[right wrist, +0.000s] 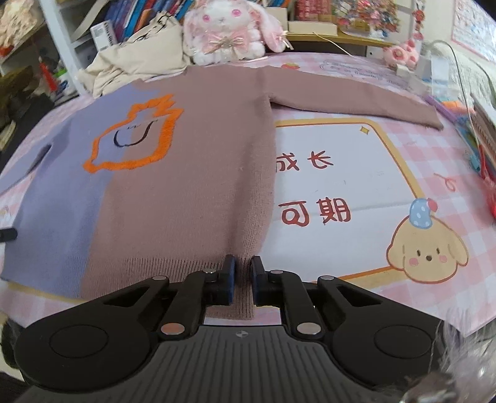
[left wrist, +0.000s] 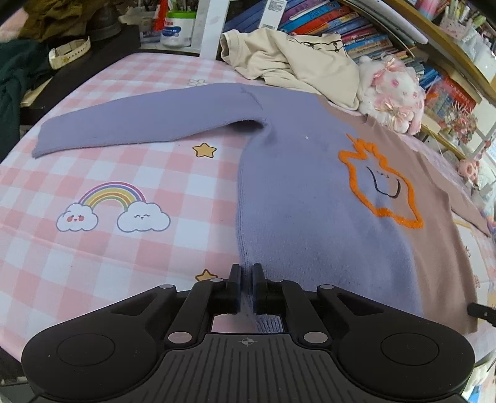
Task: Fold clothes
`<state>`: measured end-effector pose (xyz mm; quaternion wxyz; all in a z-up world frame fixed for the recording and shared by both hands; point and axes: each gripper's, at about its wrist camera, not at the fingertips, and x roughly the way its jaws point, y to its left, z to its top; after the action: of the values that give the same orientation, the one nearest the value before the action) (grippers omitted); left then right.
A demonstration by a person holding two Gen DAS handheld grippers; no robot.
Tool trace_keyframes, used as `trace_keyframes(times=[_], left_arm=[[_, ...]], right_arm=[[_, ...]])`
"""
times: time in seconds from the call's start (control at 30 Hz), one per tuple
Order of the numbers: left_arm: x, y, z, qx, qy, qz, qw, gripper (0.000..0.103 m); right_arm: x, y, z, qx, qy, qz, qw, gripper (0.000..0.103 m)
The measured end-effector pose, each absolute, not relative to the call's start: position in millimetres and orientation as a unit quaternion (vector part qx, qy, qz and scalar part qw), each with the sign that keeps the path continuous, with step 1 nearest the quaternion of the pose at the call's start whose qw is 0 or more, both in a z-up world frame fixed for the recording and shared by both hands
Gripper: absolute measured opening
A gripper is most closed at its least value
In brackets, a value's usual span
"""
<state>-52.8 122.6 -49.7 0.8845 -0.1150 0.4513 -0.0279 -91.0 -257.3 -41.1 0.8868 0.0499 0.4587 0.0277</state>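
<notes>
A two-tone sweater lies flat, face up, on a pink checked cloth, hem toward both cameras.

Only the left wrist view shows the purple sleeve stretched out sideways from the sweater, a printed rainbow on the cloth beside the purple half, and a watch well beyond the sleeve. Only the right wrist view shows the brown sleeve stretched out the other way and a printed puppy beside the brown half. Both views show the orange outline at the sweater's middle, a beige garment and a plush rabbit past its collar.

The left gripper sits at the purple corner of the hem, its jaws drawn to a narrow slit with a fold of purple knit pinched between them. The right gripper sits at the brown corner of the hem, jaws slightly wider apart, with ribbed brown knit running between them; whether they actually squeeze it cannot be told.

Beside the brown half the cloth carries red Chinese characters, seen upside down, reading 成长 and 可期.
</notes>
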Motion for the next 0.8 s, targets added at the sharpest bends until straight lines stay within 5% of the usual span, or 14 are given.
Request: trace_keyframes(times=[0.8], left_arm=[[-54, 124, -48, -0.101, 0.451, -0.043, 0.886, 0.007]], right_arm=[[-91, -249, -43, 0.024, 0.465, 0.010, 0.885, 0.014]])
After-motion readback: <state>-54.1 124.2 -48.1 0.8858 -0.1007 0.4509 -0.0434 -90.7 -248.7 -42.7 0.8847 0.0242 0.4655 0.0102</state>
